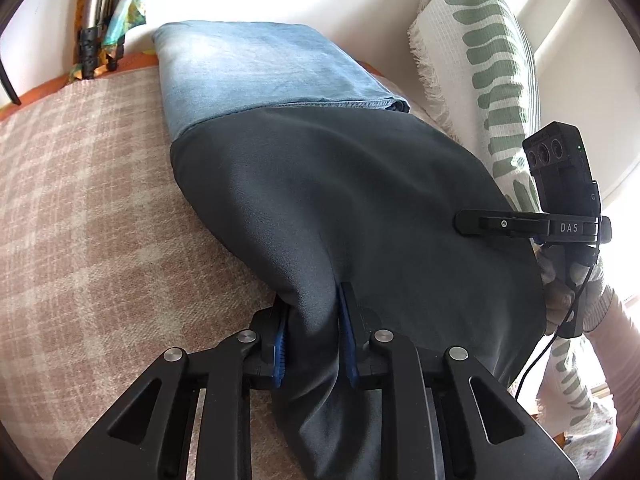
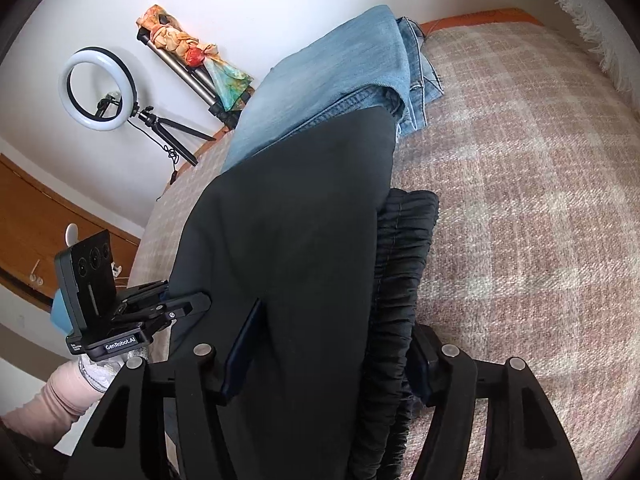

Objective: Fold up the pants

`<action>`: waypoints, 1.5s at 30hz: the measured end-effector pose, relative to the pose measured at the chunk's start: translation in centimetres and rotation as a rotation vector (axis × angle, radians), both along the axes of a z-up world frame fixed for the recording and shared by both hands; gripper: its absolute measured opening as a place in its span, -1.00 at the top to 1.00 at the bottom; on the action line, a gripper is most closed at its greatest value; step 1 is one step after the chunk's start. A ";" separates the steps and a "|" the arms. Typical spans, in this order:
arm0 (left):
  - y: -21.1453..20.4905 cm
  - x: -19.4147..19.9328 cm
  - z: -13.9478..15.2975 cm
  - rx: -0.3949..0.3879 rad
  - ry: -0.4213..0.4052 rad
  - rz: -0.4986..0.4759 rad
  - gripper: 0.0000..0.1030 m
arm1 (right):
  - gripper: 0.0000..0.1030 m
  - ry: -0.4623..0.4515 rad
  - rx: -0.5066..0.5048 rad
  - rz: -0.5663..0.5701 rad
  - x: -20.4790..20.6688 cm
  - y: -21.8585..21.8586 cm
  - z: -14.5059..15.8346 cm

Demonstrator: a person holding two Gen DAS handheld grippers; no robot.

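Dark grey-black pants [image 1: 340, 200] lie along the plaid bed cover, their far end overlapping folded light blue jeans [image 1: 248, 68]. My left gripper [image 1: 312, 340] is shut on a bunched part of the dark pants near the camera. In the right wrist view the same pants [image 2: 288, 240] hang between the fingers of my right gripper [image 2: 332, 364], which is shut on the cloth beside the gathered elastic waistband [image 2: 404, 264]. The right gripper also shows in the left wrist view [image 1: 480, 222] at the pants' right edge. The left gripper shows in the right wrist view [image 2: 192, 306] at the pants' left edge.
The pink and beige plaid bed cover [image 1: 88, 208] spreads left of the pants and right of them [image 2: 520, 200]. A white and green patterned pillow [image 1: 480, 52] stands at the right. A ring light on a tripod [image 2: 96, 88] and a second tripod [image 2: 192, 68] stand by the wall.
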State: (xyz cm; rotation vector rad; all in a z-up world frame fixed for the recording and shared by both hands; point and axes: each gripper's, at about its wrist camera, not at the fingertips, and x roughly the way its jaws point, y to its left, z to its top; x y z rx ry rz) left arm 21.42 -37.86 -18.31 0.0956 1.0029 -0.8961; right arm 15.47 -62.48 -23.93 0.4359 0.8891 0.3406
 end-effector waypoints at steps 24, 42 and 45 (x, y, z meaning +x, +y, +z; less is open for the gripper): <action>1.8 -2.4 6.0 -0.098 -0.191 -0.019 0.87 | 0.35 -0.182 -0.187 -0.083 -5.1 4.0 8.7; 1.0 6.0 15.3 -0.153 -0.424 0.081 0.87 | 0.35 -0.365 -0.228 -0.095 5.6 3.7 18.9; 0.1 8.2 15.7 -0.137 -0.447 0.092 0.87 | 0.35 -0.367 -0.230 -0.092 8.6 3.1 19.1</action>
